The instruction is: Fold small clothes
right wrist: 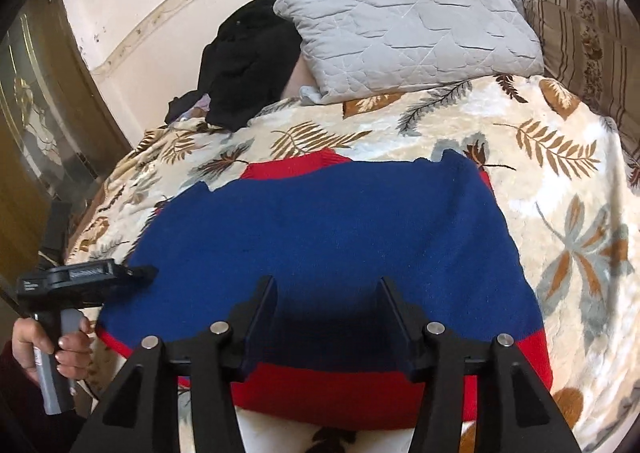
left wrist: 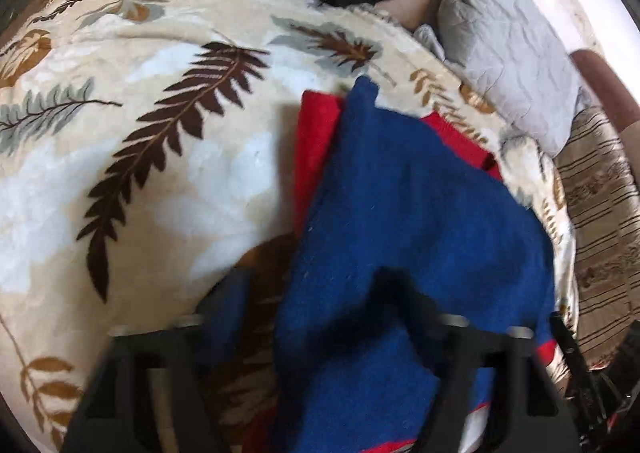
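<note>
Hovering over the near red hem, the right gripper point(right wrist: 328, 293) stands open and empty above the blue sweater point(right wrist: 320, 237) spread on the leafy blanket point(right wrist: 560, 181). At its far-left edge the left gripper point(left wrist: 316, 293) blurs; its grip I cannot tell. A lopsided pinch could drag the knit askew.
</note>
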`<state>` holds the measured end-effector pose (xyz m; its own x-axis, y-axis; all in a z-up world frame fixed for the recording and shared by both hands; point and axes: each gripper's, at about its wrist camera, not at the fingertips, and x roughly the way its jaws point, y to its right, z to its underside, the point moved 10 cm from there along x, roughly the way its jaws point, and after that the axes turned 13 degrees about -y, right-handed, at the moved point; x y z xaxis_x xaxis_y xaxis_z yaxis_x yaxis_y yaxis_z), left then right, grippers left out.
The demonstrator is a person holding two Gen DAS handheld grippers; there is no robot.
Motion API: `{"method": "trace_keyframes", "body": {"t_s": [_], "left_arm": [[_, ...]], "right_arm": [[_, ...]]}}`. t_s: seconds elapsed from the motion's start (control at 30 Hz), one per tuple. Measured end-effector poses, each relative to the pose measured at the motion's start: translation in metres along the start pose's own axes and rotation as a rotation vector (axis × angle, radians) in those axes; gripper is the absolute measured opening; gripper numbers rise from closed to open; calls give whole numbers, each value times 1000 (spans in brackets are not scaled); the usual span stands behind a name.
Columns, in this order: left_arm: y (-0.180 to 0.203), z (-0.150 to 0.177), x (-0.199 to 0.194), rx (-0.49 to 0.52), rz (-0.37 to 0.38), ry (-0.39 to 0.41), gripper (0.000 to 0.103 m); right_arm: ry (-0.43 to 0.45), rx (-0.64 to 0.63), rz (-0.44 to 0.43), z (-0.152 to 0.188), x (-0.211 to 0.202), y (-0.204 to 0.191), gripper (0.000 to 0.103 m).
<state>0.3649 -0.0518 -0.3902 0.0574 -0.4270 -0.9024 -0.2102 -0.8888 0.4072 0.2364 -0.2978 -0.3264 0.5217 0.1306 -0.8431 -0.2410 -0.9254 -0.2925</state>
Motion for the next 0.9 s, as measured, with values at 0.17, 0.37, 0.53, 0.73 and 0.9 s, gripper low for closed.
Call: {"method": "trace_keyframes", "body": {"t_s": [0.17,0.37,0.53,0.73,0.9], "left_arm": [[16,0,0,32,26,24,20],[27,-3,-16,41,37,77,17],[57,-3,-37,94,38,112,17],[118,-3,-60,170,51,107,16],[185,-3,-62,251,29,87,16]], "right_arm": [[-22,-79,-13,0,17,-13,10],[-143,-62,-63,13,55,-15,10],[-174,-12,-144,12,56,-7,8],[-92,57,-166,-8,19,20,9],[26,233,-191,-27,-25,88,10]]}}
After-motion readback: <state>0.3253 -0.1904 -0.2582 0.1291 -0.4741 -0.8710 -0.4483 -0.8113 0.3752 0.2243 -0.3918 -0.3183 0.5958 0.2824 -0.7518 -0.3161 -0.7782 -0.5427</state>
